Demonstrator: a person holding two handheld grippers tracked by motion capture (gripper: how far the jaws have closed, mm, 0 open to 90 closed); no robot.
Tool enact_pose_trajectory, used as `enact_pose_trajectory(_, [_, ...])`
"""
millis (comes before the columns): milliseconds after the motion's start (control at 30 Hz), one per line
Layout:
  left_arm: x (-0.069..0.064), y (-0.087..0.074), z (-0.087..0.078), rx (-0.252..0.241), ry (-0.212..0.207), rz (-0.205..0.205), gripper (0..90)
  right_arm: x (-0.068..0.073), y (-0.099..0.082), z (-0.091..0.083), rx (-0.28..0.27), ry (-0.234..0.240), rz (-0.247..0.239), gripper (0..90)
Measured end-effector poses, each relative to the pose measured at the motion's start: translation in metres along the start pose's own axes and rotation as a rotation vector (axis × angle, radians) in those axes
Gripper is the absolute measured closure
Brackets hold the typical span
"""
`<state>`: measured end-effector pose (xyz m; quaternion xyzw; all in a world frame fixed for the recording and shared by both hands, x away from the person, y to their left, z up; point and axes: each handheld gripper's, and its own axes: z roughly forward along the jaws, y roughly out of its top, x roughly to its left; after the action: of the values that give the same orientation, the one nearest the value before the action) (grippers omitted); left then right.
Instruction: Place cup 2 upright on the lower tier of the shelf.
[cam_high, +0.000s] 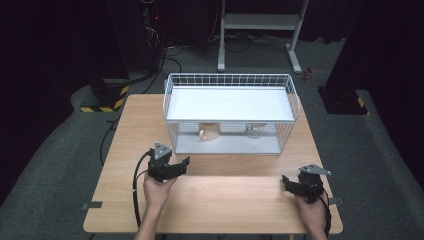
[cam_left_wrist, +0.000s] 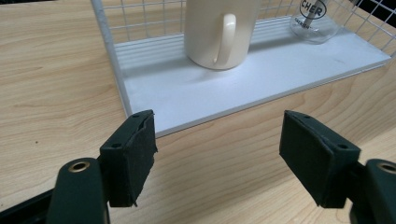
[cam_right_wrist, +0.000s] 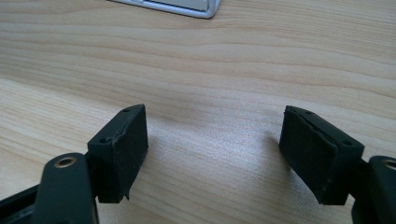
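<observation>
High view: my left claw (cam_high: 181, 165) sits on the tabletop (cam_high: 225, 200) just before the rack (cam_high: 230, 80), jaws apart and holding nothing, while my right claw (cam_high: 289, 182) rests near the tabletop's right edge, well apart from the rack, likewise gaping and empty. Left gripper view: the mug (cam_left_wrist: 222, 32) stands upright on the rack's white lower shelf (cam_left_wrist: 261, 79), handle facing me, beyond my spread jaws and untouched, with a clear glass (cam_left_wrist: 315, 21) farther along the same shelf.
</observation>
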<state>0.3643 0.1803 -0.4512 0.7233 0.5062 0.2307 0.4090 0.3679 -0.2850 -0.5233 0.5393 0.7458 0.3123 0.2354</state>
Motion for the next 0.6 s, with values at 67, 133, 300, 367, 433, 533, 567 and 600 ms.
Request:
enact_pose_trajectory(67, [0.000, -0.001, -0.002, -0.006, 0.005, -0.006, 27.3, 0.000, 0.000, 0.000, 0.000, 0.000, -0.001, 23.7])
enact_pose_trajectory(133, [0.001, -0.002, -0.005, -0.008, 0.005, -0.010, 27.3, 0.000, 0.000, 0.000, 0.000, 0.000, 0.000, 23.7])
enact_pose_trajectory(300, [0.003, -0.006, -0.011, -0.033, 0.022, -0.015, 28.8, 0.000, 0.000, 0.000, 0.000, -0.001, -0.001, 23.7])
enact_pose_trajectory(367, [0.004, -0.009, -0.012, -0.037, 0.025, -0.017, 28.8, 0.000, 0.000, 0.000, 0.000, -0.001, -0.001, 23.7])
enact_pose_trajectory(433, [0.004, -0.014, -0.013, -0.032, 0.027, -0.027, 28.9, 0.000, 0.000, 0.000, 0.000, 0.000, -0.001, 23.7])
enact_pose_trajectory(533, [0.004, -0.018, -0.013, -0.026, 0.034, -0.021, 28.9, 0.000, 0.000, 0.000, 0.000, -0.001, -0.001, 23.7])
enact_pose_trajectory(567, [0.005, -0.020, -0.014, -0.022, 0.036, -0.022, 28.9, 0.000, 0.000, 0.000, 0.000, -0.001, -0.001, 23.7])
enact_pose_trajectory(600, [0.005, -0.021, -0.014, -0.022, 0.037, -0.026, 28.9, 0.000, 0.000, 0.000, 0.000, -0.001, -0.001, 23.7])
